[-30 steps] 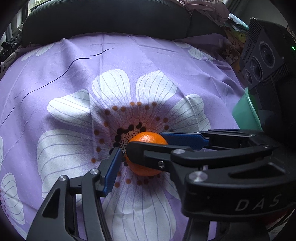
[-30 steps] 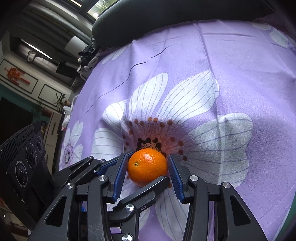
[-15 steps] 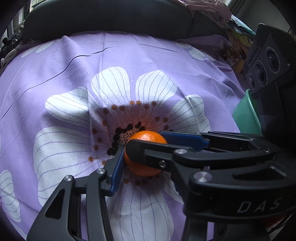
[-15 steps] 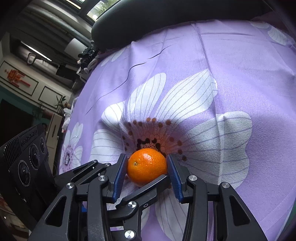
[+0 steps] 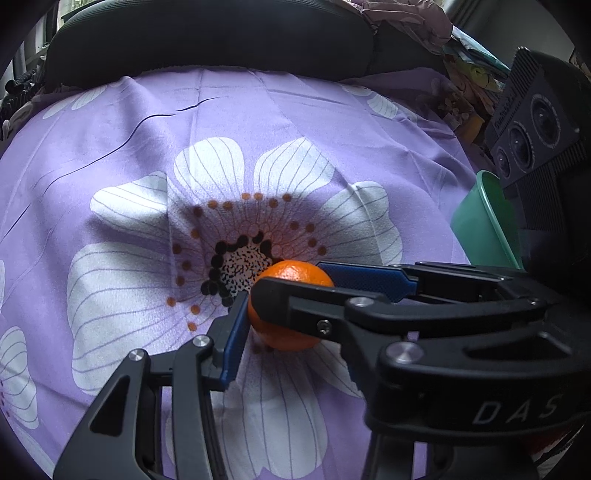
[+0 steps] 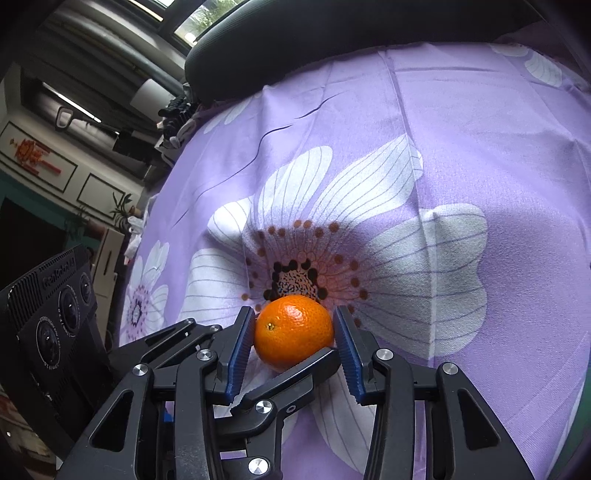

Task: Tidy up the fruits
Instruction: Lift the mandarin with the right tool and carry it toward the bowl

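Observation:
One orange lies on the dark centre of a white flower printed on a purple cloth. Both grippers hold it at once, crosswise. In the left wrist view my left gripper has its left blue pad pressed on the fruit. Its other finger is hidden behind the right gripper's fingers, which reach in from the right. In the right wrist view my right gripper has a blue pad on each side of the orange. A finger of the left gripper crosses under the fruit's near side.
A green cup stands at the cloth's right edge, partly behind the right gripper's camera housing. A dark cushion borders the cloth at the back. Clutter lies beyond the back right corner.
The left gripper's left pad has closed in until it touches the orange. The right gripper's pads have drawn slightly tighter. The orange has stayed in place.

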{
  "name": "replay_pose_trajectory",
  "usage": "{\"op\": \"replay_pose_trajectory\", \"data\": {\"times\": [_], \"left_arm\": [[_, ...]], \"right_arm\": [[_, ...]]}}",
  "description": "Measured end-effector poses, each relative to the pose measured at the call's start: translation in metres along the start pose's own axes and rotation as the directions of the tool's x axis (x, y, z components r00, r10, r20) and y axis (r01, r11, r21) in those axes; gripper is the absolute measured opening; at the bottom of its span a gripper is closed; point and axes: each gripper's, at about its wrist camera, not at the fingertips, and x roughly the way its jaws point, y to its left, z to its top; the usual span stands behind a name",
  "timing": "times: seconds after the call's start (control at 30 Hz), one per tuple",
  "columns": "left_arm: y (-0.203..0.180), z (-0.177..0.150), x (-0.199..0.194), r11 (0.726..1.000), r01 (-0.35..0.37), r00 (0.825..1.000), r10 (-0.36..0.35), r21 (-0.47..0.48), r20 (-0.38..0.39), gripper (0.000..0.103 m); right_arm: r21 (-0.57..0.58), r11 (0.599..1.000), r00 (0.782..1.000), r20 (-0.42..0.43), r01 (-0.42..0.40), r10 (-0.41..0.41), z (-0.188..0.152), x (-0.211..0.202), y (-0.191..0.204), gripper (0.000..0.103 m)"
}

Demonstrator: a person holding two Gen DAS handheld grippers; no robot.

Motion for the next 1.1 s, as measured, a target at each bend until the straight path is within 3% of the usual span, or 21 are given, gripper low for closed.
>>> {"op": "replay_pose_trajectory", "data": {"times": [0.47,1.1], "left_arm": [[-0.022,-0.013,-0.034,1.0,-0.005,0.999,0.005,-0.002,0.053,0.046],[-0.066,-0.051,-0.073,1.0,-0.019,0.994,0.017,0.023,0.106,0.046]], "right_arm": [[-0.05,0.999,0.999,0.053,0.006,-0.004,-0.018,-0.033,0.022,0.046],[-0.085,0.996,0.995,0.102,-0.004,0.012,-0.065,-0.073,0.038,0.046]]}}
